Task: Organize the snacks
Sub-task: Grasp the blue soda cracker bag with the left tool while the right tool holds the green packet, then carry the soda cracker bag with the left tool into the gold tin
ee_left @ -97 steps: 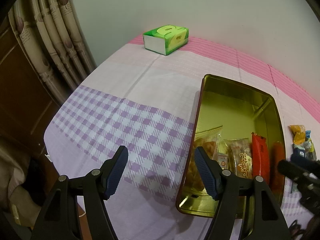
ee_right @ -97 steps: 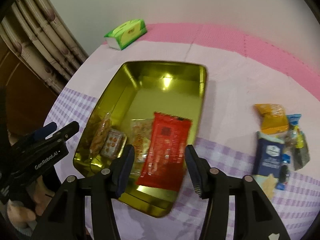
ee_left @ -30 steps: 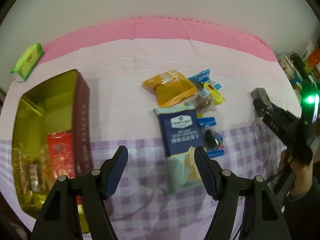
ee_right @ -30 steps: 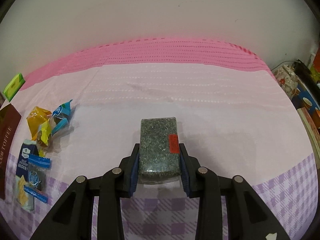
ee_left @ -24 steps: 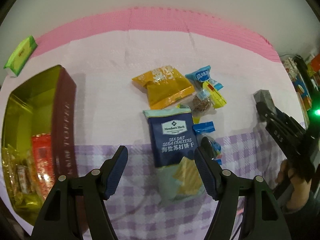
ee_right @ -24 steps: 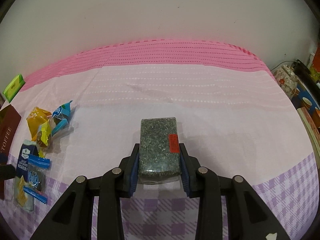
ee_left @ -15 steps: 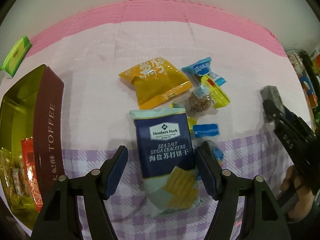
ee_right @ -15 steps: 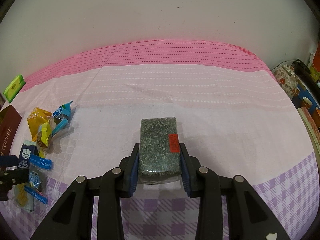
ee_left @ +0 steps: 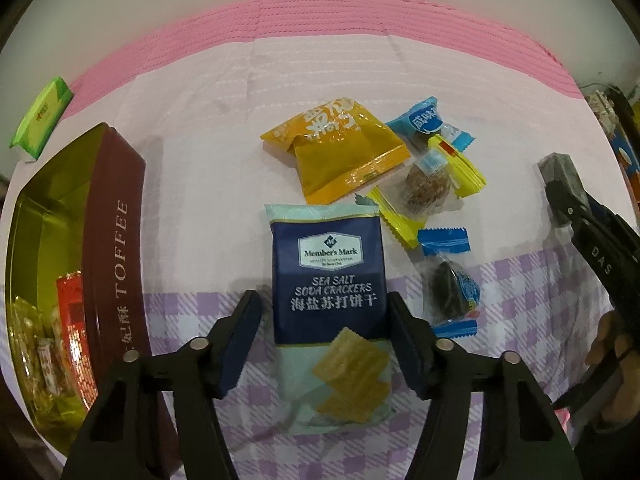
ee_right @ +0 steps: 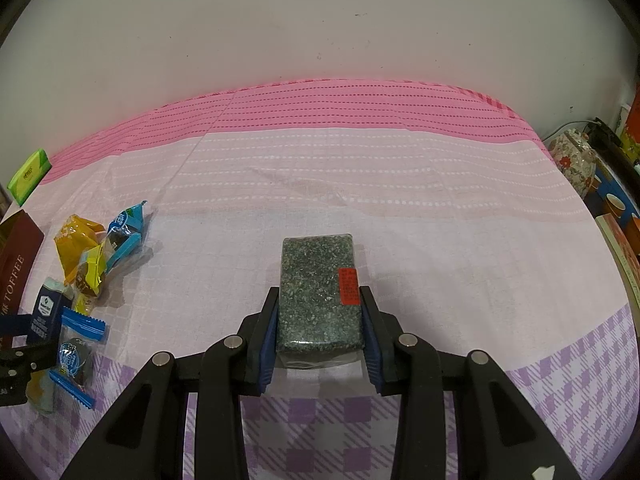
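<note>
My left gripper (ee_left: 326,326) is open, its fingers on either side of a navy Member's Mark soda cracker pack (ee_left: 328,280) lying on the cloth. Beyond it lie an orange snack bag (ee_left: 340,148), a light blue candy (ee_left: 428,124), yellow-wrapped sweets (ee_left: 452,164) and a dark sweet in blue wrapping (ee_left: 452,284). The gold toffee tin (ee_left: 116,240) at the left holds a red pack (ee_left: 72,320) and several small snacks. My right gripper (ee_right: 318,320) is shut on a dark speckled block (ee_right: 318,284), also seen at the right in the left wrist view (ee_left: 558,170).
A green tissue pack (ee_left: 42,118) lies at the far left near the wall. The cloth is pink at the back and purple-checked in front. Clutter stands off the right edge of the table (ee_right: 592,168).
My left gripper has swung from the tin to the snack pile and closed in around the cracker pack. My right gripper left the red pack in the tin and now holds the speckled block.
</note>
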A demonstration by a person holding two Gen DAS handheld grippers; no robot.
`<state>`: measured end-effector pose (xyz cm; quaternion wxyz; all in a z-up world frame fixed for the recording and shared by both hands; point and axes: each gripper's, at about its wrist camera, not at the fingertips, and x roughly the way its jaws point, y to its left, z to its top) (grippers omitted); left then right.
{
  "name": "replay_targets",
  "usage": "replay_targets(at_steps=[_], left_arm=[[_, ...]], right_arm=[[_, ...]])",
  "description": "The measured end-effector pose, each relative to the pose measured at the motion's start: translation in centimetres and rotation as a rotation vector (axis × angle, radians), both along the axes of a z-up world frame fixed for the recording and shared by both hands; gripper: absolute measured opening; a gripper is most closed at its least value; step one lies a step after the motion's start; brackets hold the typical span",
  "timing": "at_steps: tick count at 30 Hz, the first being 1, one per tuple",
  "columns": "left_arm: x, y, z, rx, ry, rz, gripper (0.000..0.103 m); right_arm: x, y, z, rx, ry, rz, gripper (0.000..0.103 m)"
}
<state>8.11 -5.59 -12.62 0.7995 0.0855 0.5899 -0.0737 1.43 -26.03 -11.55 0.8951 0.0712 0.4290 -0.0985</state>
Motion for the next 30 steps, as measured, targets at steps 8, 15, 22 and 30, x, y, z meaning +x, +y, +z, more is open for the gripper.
replay_targets(at_steps=[8,15,22,30], left_arm=[[-1.1,1.0,0.2,-0.003,-0.011,-0.006,0.051],[-1.7,1.2,0.1,-0.006,-0.014,-0.008,0.05],[-2.1,0.9,1.6,-0.02,-0.026,-0.026,0.05],[-2.8,2.6,4.5,-0.055,-0.053,-0.022,0.05]], right_arm=[[0.0,0.0,0.0,0.0,0.0,0.001,0.035],[0.0,0.0,0.0,0.0,-0.001,0.001,0.035],[0.0,0.0,0.0,0.001,-0.001,0.002,0.035],[0.0,0.0,0.0,0.001,-0.001,0.003,0.035]])
